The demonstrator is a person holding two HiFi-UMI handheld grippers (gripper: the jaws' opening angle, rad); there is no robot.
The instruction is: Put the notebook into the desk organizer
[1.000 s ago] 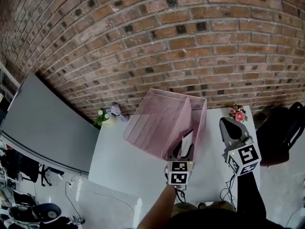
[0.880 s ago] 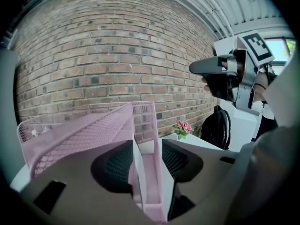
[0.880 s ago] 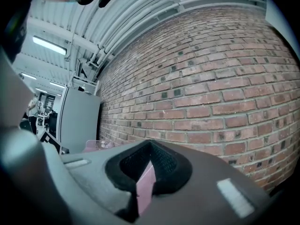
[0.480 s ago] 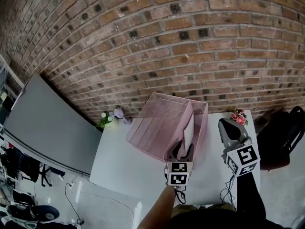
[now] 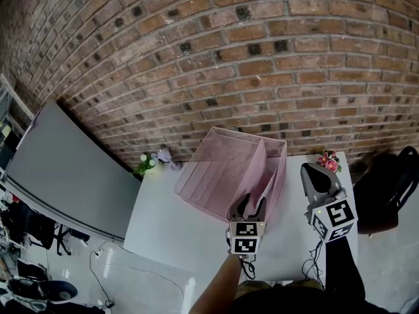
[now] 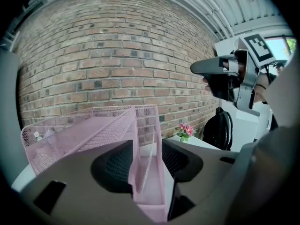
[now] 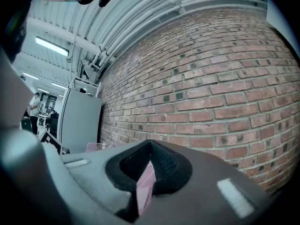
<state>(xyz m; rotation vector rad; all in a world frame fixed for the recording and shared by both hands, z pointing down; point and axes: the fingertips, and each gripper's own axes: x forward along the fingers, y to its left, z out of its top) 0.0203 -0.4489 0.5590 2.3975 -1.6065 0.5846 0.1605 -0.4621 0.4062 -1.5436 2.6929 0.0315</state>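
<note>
1. Left tongs (image 5: 251, 205) (image 6: 149, 161): spread wide and gripping nothing. In the head view they sit at the 5 o'clock corner of the desk organizer. The left gripper view shows the organizer's narrow compartment framed between them.
2. Right tongs (image 5: 309, 170) (image 7: 145, 172): pressed all but together. Only a thin slit remains, and pink mesh shows far behind it. Nothing is pinched. They are held up at 3 o'clock of the organizer, apart from it.
3. Brick wall (image 5: 229, 57): fills the 12 o'clock half of the head view, behind the tabletop.
4. Grey panel (image 5: 65, 169): stands at 9 o'clock, beside the tabletop's edge.
5. White tabletop (image 5: 170, 221): carries the organizer and the small items.
6. Desk organizer (image 5: 222, 169) (image 6: 93, 125): pink wire mesh, with a broad sloped section and a narrow slot along its 3 o'clock side.
7. Black backpack (image 5: 393, 182) (image 6: 220, 128): at 3 o'clock, off the tabletop.
8. Notebook (image 6: 146, 165): seen edge-on as a thin pale sheet standing inside the narrow slot, clear of both tongs.
9. Pink flowers (image 5: 327, 159) (image 6: 185, 130): on the tabletop at 12 o'clock of the right tongs.
10. Small white-flowered plant (image 5: 145, 163): at 9 o'clock of the organizer, near the wall.
</note>
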